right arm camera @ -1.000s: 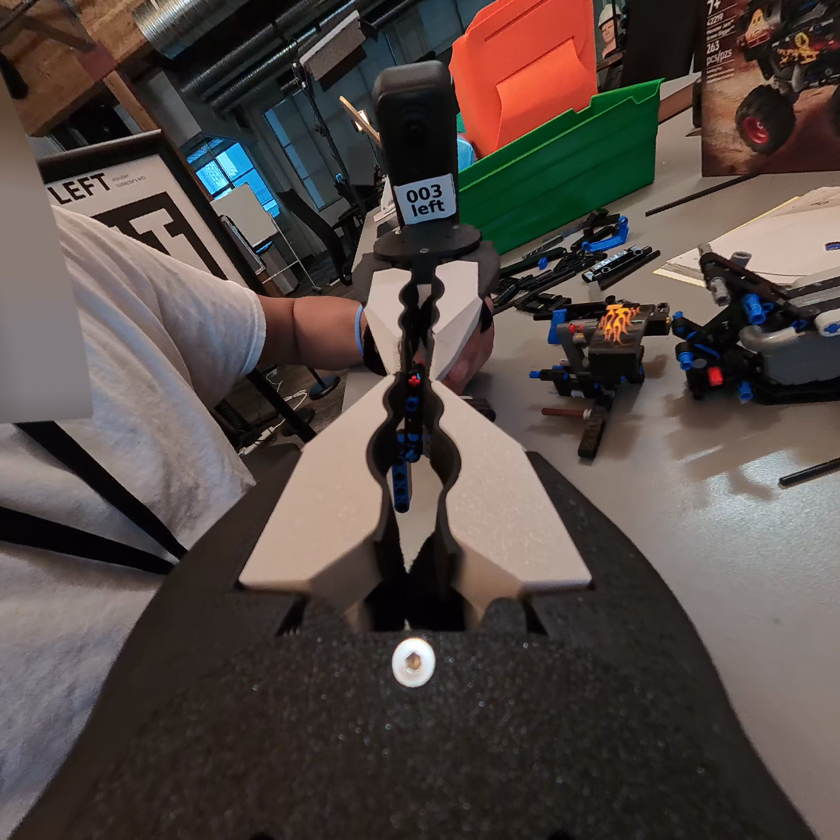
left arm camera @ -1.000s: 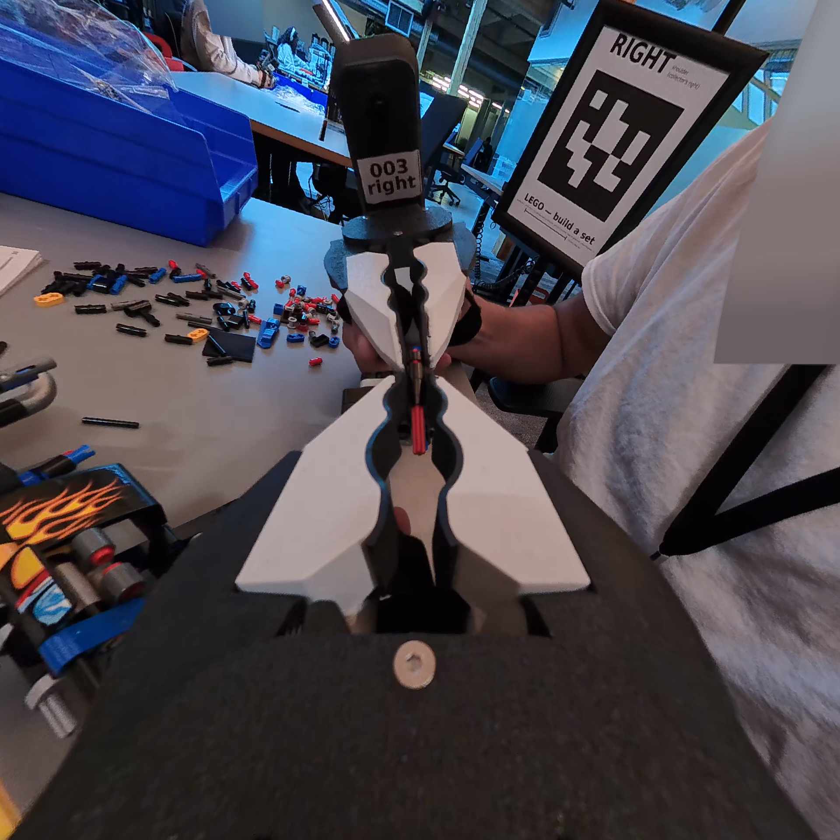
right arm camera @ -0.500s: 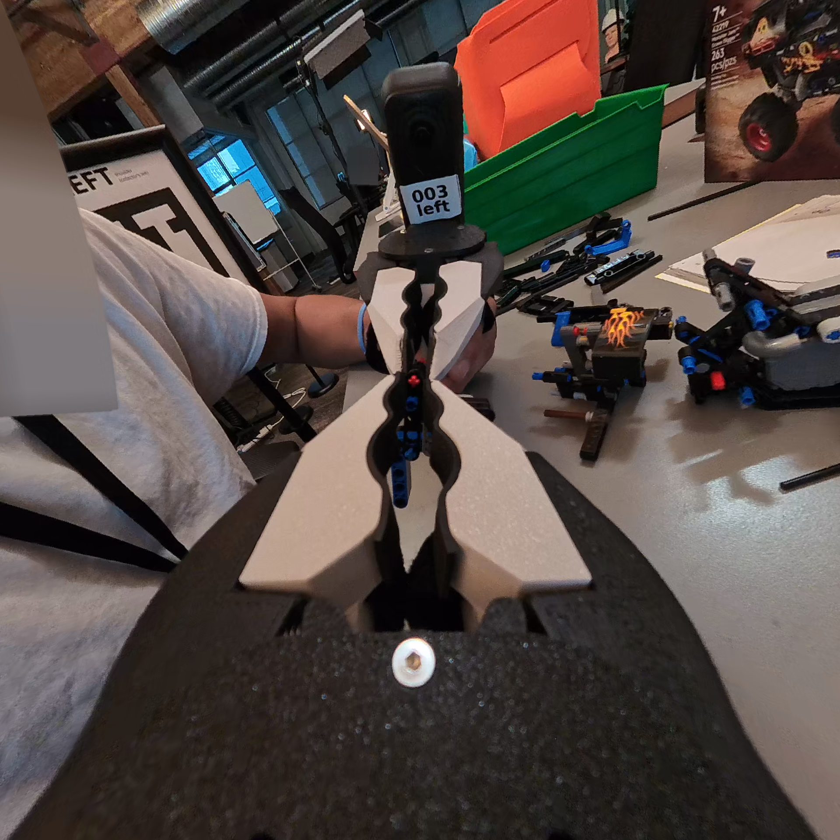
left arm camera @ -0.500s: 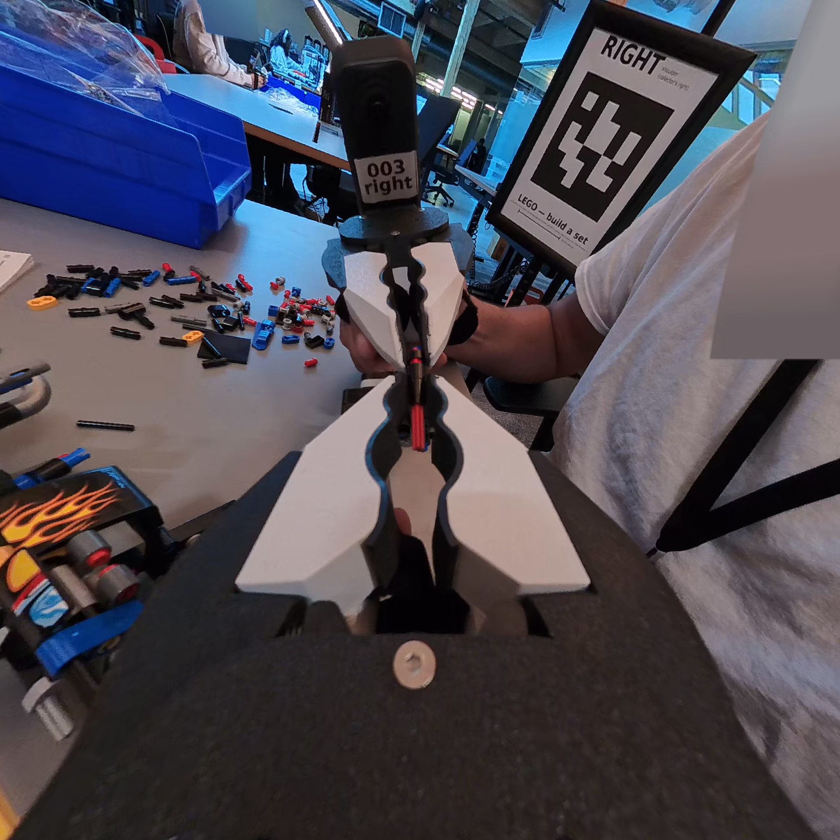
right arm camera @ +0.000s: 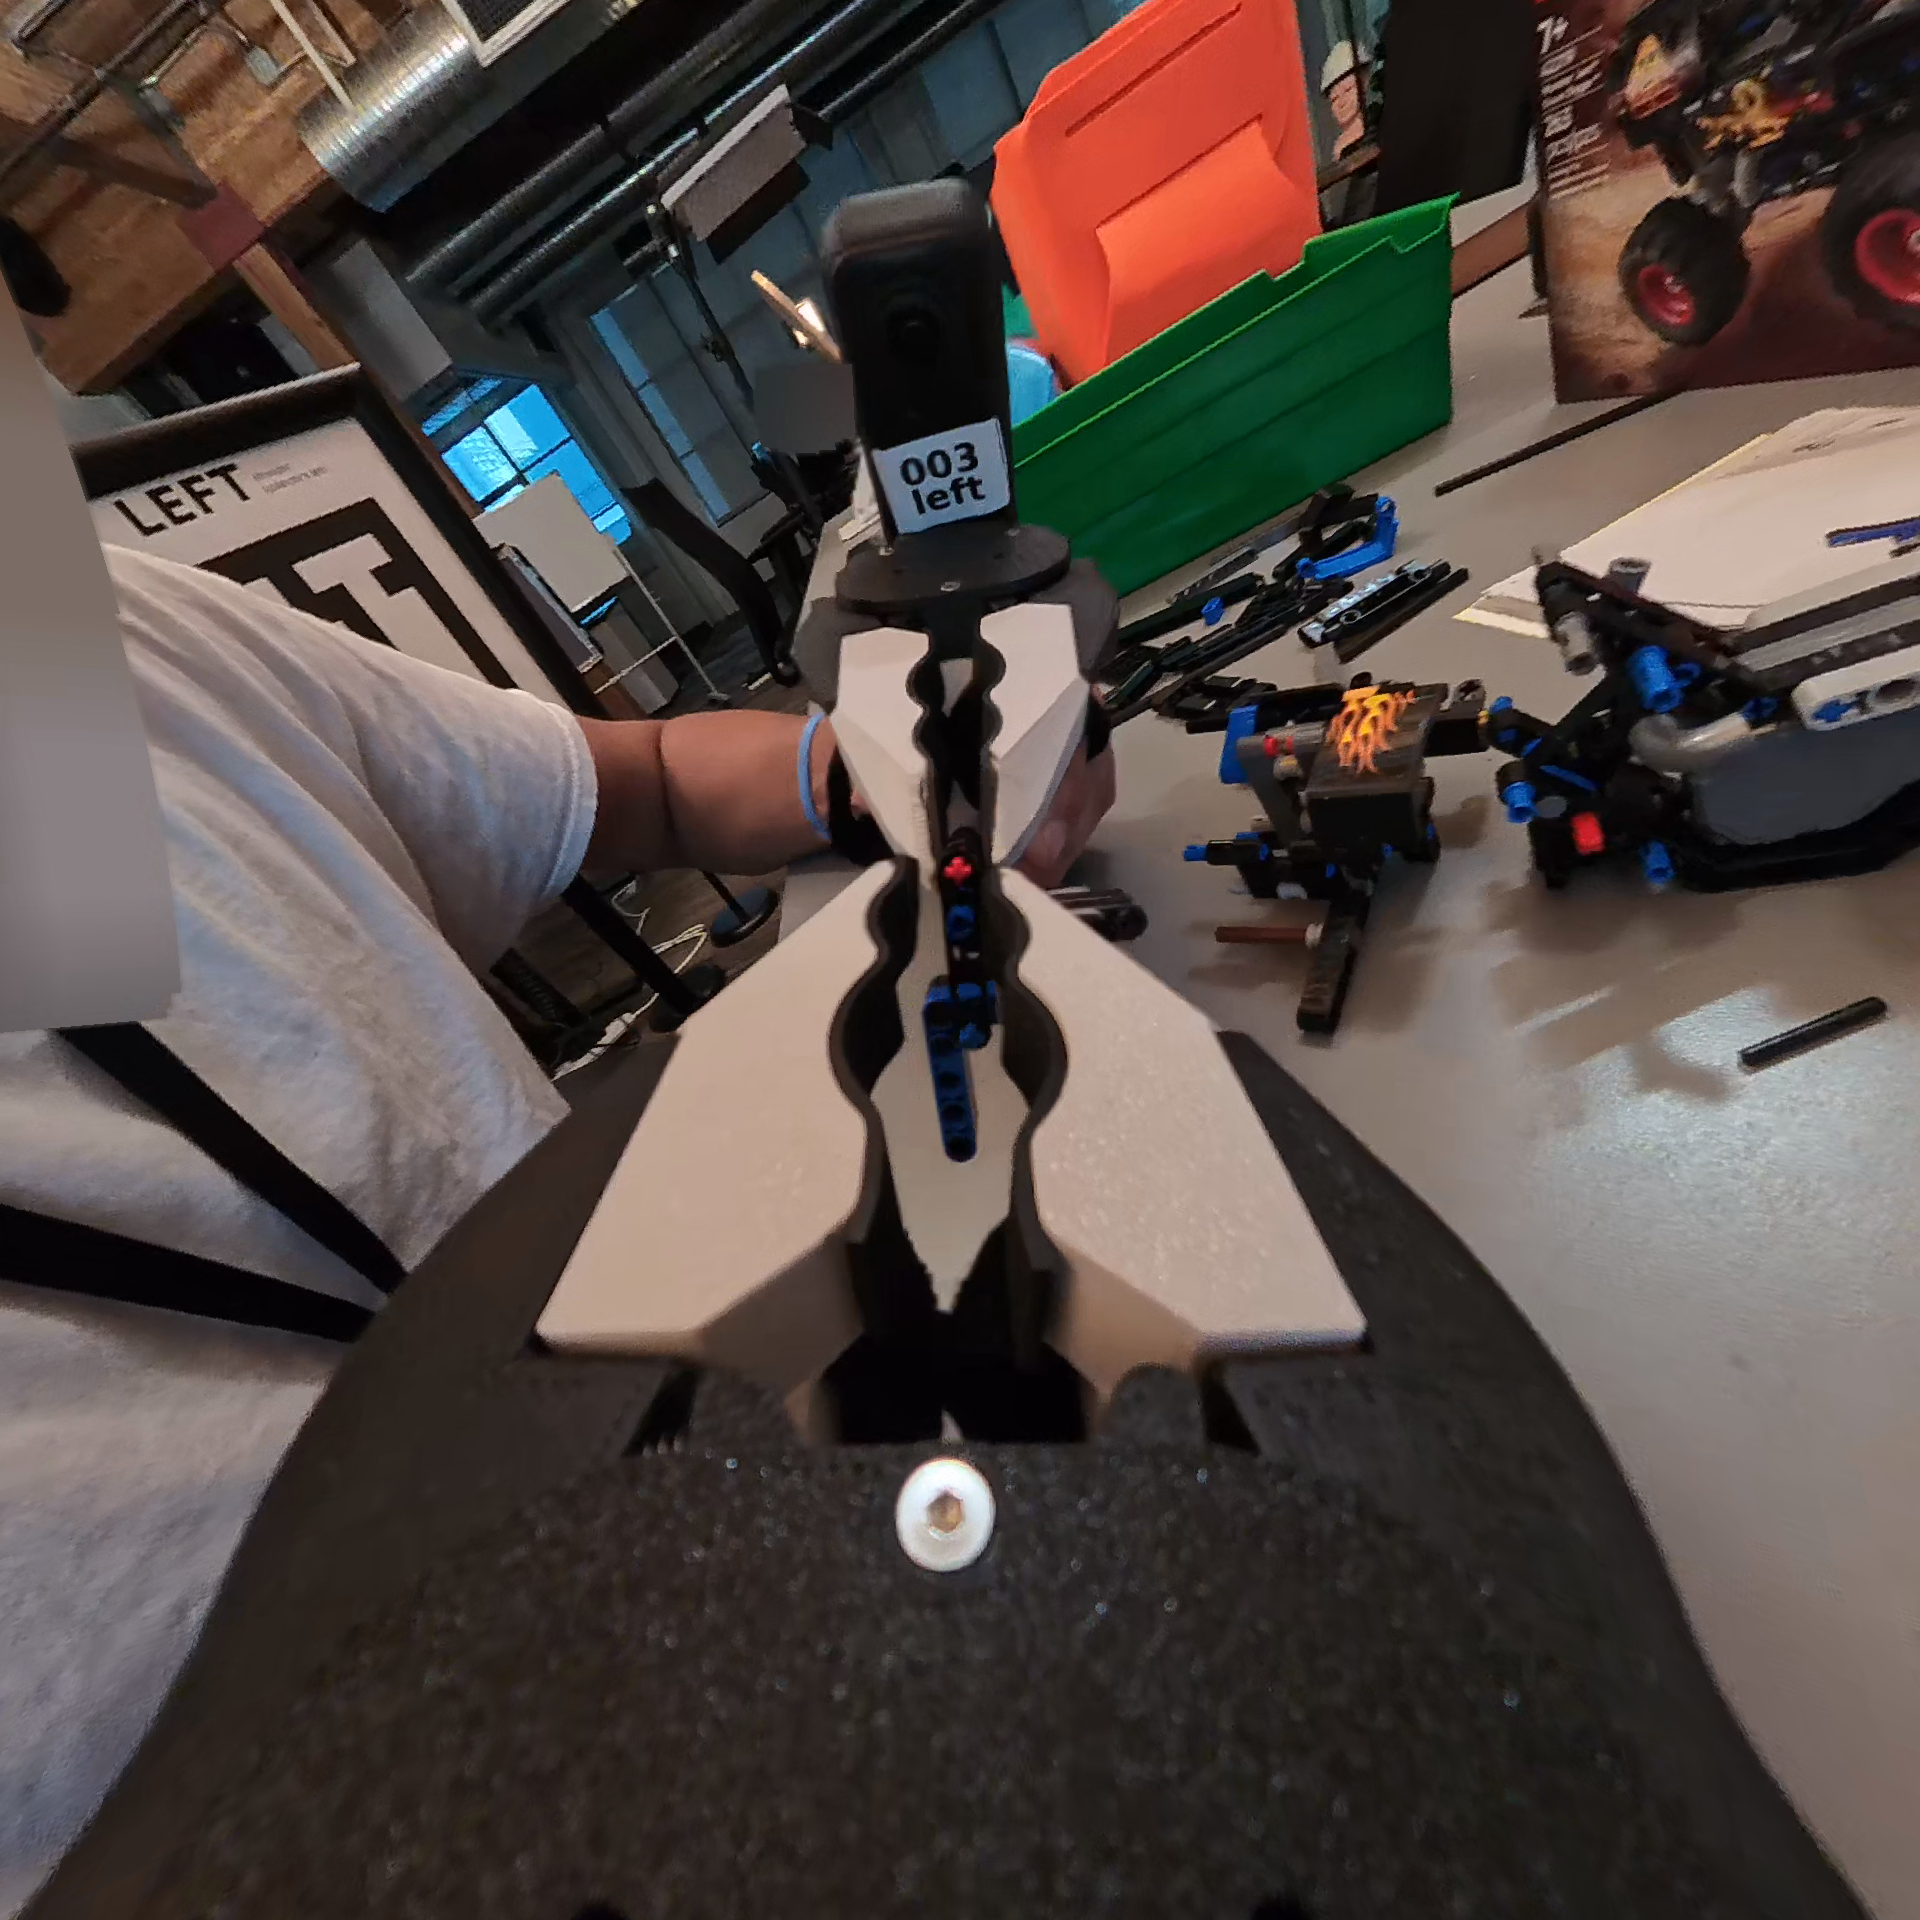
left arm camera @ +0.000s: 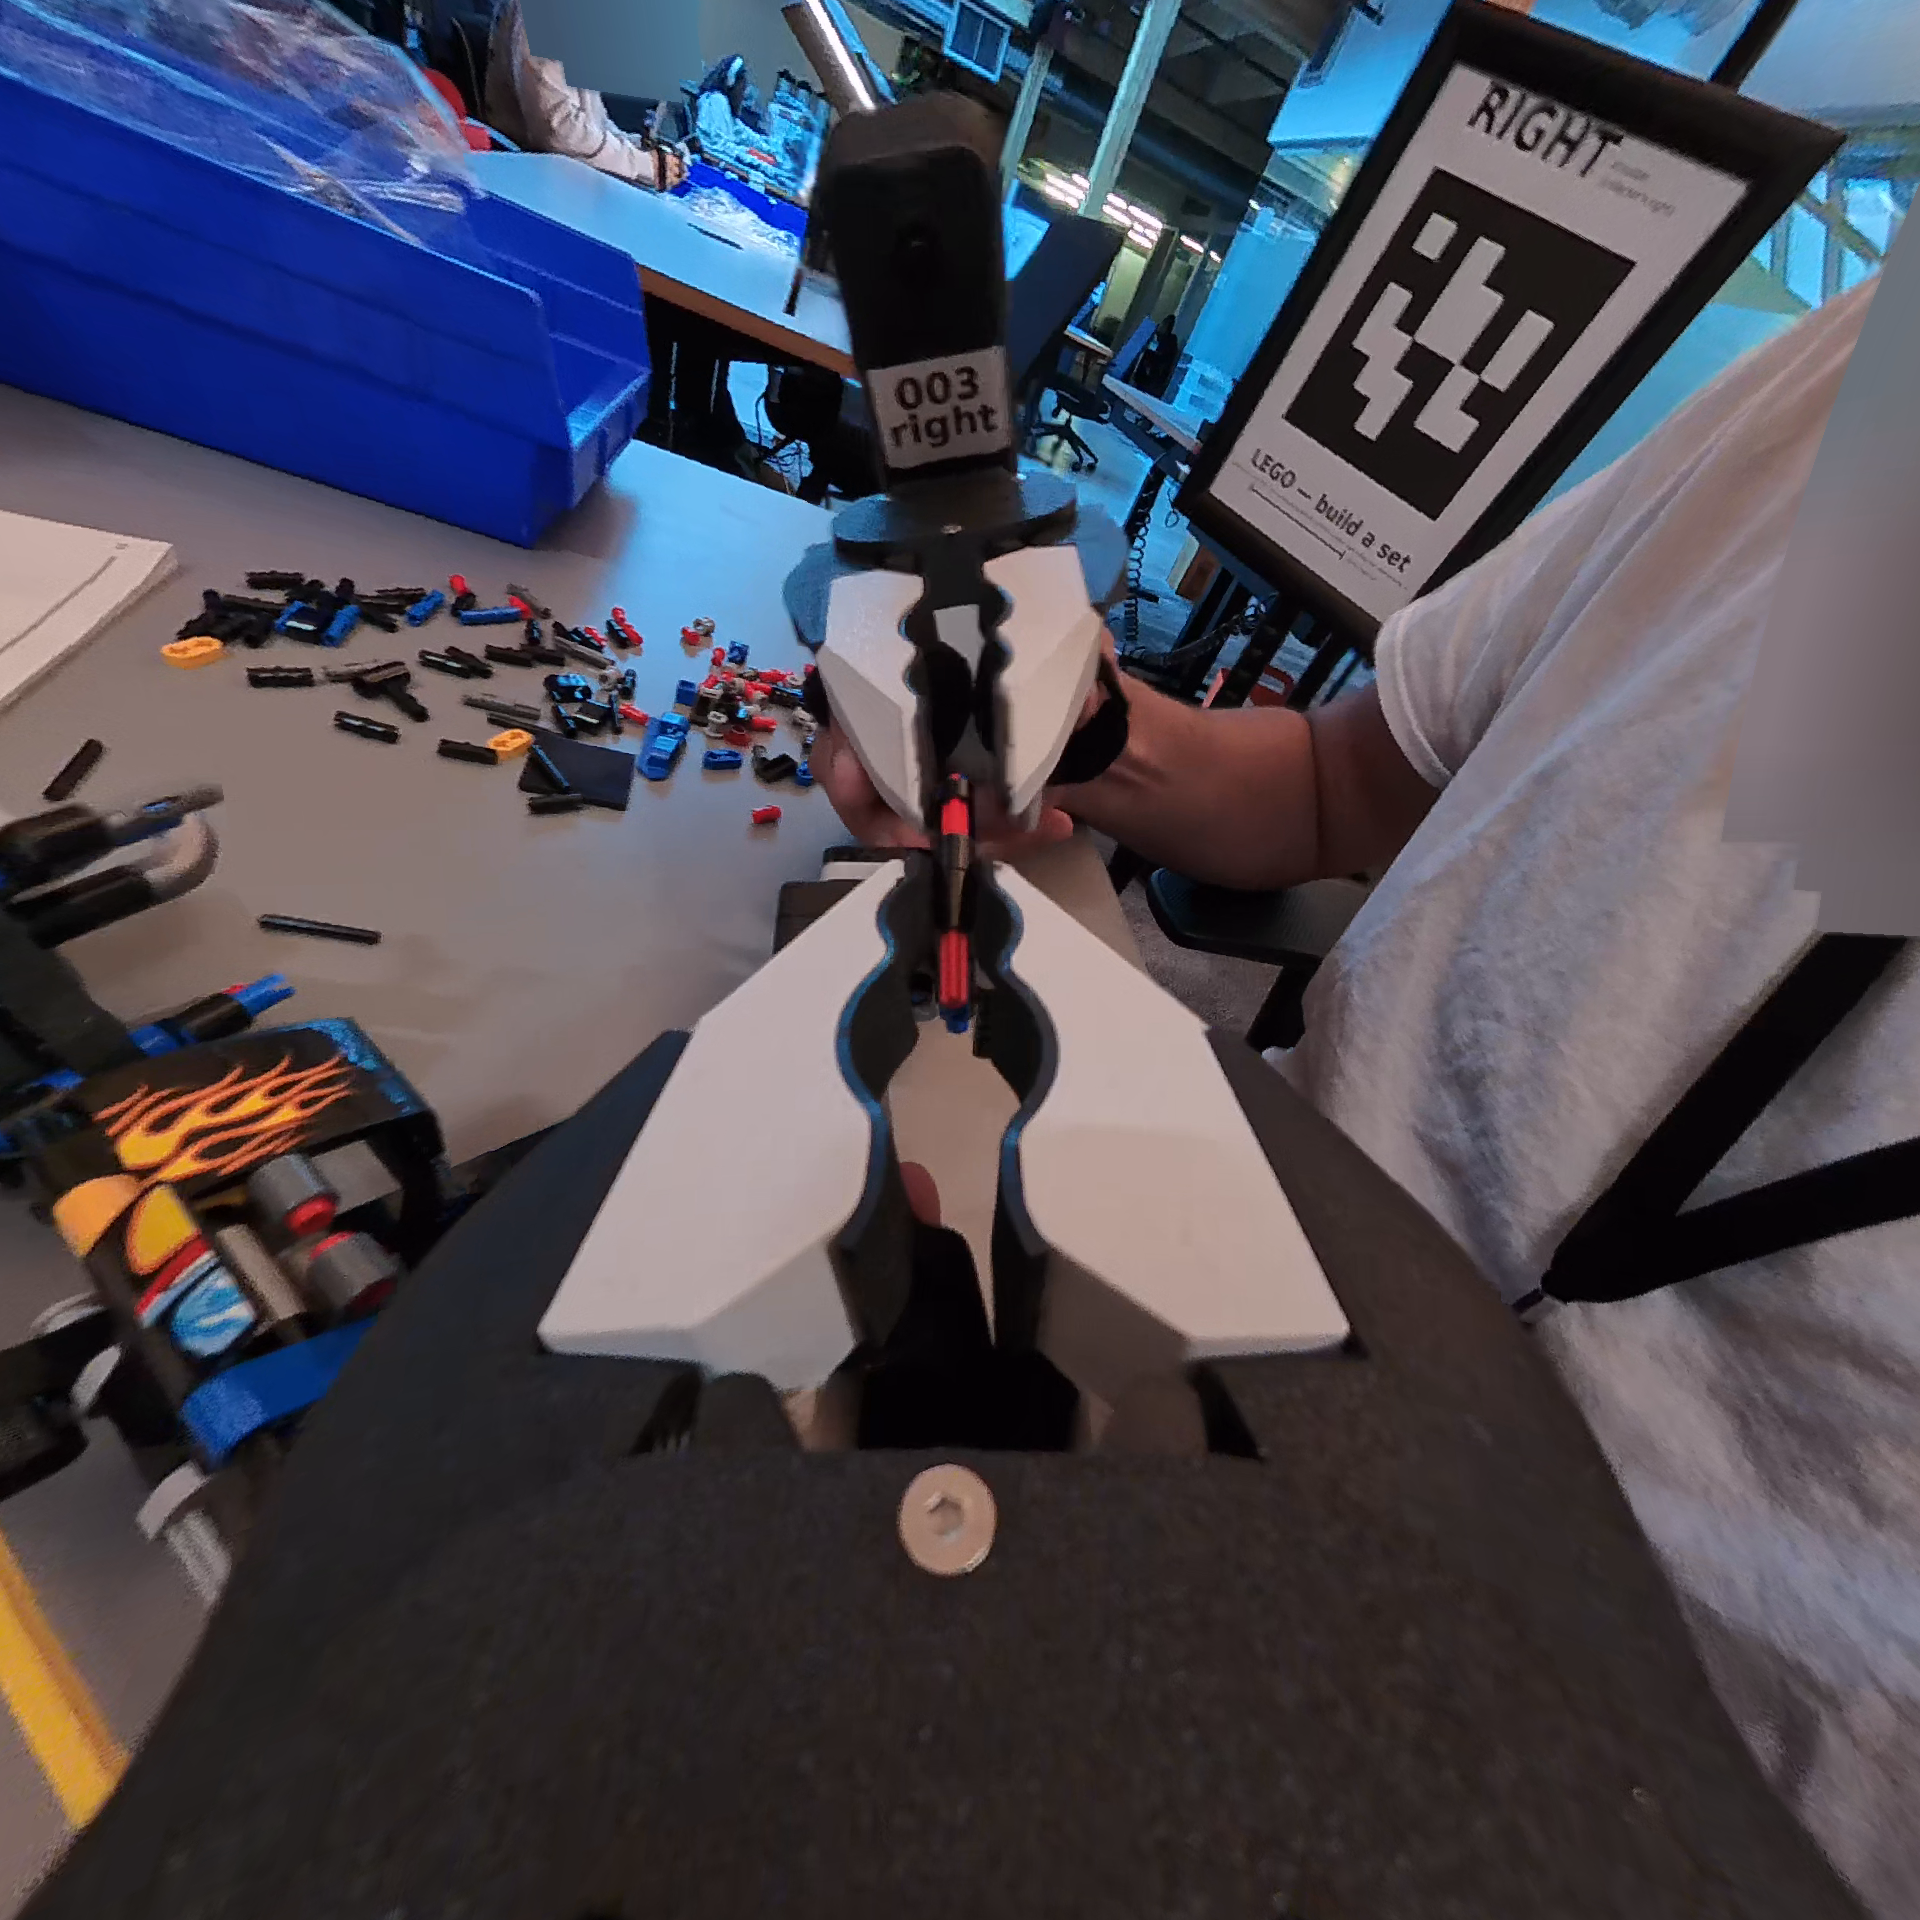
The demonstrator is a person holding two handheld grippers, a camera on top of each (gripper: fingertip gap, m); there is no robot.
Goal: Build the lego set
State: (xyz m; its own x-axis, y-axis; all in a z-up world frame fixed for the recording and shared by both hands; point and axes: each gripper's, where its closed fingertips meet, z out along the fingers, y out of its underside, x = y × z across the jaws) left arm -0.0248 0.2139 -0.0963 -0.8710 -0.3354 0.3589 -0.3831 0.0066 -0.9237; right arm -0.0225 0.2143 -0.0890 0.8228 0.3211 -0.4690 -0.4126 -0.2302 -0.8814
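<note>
My two grippers meet tip to tip above the table's front edge, with a small lego piece held between them. My left gripper (left arm camera: 948,883) is shut on a red axle (left arm camera: 951,956) that runs through a black connector. My right gripper (right arm camera: 956,883) is shut on a thin blue beam (right arm camera: 951,1091) with blue pins; a red axle end (right arm camera: 961,868) shows at its tips. The right gripper (left arm camera: 961,800) faces me in the left wrist view. A flame-decorated sub-assembly (right arm camera: 1361,748) and a grey and black chassis (right arm camera: 1714,748) stand on the table.
Loose small parts (left arm camera: 582,686) lie spread before a blue bin (left arm camera: 312,343). A green bin (right arm camera: 1247,416), the set's box (right arm camera: 1725,187), a booklet (right arm camera: 1714,530) and long black beams (right arm camera: 1299,613) are at the back. A loose black axle (right arm camera: 1813,1031) lies nearby. The person's torso is close. My left and right fingertips are right by each other.
Both grippers stay shut and tip to tip. The pair has shifted and tilted slightly, and the current frames are a little blurred by motion.
</note>
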